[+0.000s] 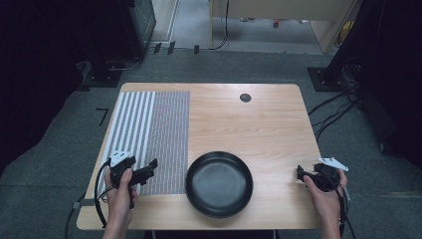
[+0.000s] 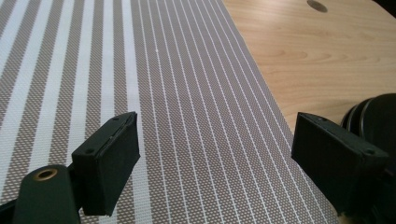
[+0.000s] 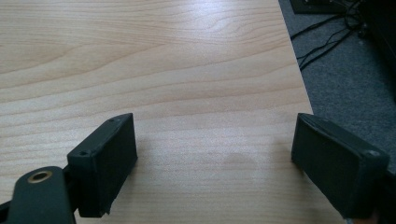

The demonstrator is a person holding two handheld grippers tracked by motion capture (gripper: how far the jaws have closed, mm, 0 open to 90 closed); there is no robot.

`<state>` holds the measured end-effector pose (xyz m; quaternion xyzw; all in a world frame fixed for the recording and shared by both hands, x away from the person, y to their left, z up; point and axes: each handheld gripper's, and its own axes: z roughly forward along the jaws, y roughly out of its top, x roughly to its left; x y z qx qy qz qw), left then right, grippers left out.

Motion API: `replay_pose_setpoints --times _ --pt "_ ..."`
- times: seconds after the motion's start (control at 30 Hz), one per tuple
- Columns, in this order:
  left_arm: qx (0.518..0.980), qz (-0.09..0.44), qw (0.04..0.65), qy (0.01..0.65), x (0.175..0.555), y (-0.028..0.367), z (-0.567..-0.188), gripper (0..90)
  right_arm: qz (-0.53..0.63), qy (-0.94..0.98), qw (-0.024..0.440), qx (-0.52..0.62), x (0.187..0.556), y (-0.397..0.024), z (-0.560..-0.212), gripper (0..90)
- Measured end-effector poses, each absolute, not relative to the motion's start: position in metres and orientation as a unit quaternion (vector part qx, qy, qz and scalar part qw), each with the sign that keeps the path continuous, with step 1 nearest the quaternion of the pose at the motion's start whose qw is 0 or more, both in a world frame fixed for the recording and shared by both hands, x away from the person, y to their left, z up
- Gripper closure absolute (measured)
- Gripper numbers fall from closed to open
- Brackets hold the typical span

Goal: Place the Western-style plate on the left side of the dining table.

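A black round pan sits on the wooden table near its front edge, midway between my hands. A striped grey-and-white placemat covers the table's left part. My left gripper hovers over the mat's front right corner, open, nothing between its jaws; in the left gripper view the mat lies under it and the pan's rim shows at the right. My right gripper is at the table's front right edge, open and empty; the right gripper view looks across bare wood.
A dark round cable hole sits near the table's far edge. Grey carpet surrounds the table, with cables on the floor to the right and dark equipment stands at the back left and right.
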<state>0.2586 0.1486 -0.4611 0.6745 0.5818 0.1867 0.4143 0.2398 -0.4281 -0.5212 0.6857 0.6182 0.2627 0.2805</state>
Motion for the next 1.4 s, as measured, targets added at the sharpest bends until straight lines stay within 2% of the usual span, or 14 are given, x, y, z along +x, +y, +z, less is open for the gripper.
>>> replay_pose_setpoints --times 0.4,0.7,1.2,1.4 --pt "0.697 0.17 0.409 0.564 0.257 0.131 -0.466 15.0 0.285 0.62 0.274 0.678 0.238 -0.41 -0.504 15.3" --pt "0.718 0.173 0.402 0.542 0.255 0.117 -0.465 15.0 0.3 0.628 0.287 0.658 0.235 -0.387 -0.486 15.8" --pt "0.731 0.156 0.411 0.522 0.251 0.098 -0.465 15.0 0.356 0.623 0.279 0.638 0.227 -0.359 -0.467 18.6" --pt "0.737 0.15 0.411 0.516 0.25 0.091 -0.466 15.0 0.35 0.62 0.291 0.639 0.225 -0.347 -0.467 24.6"
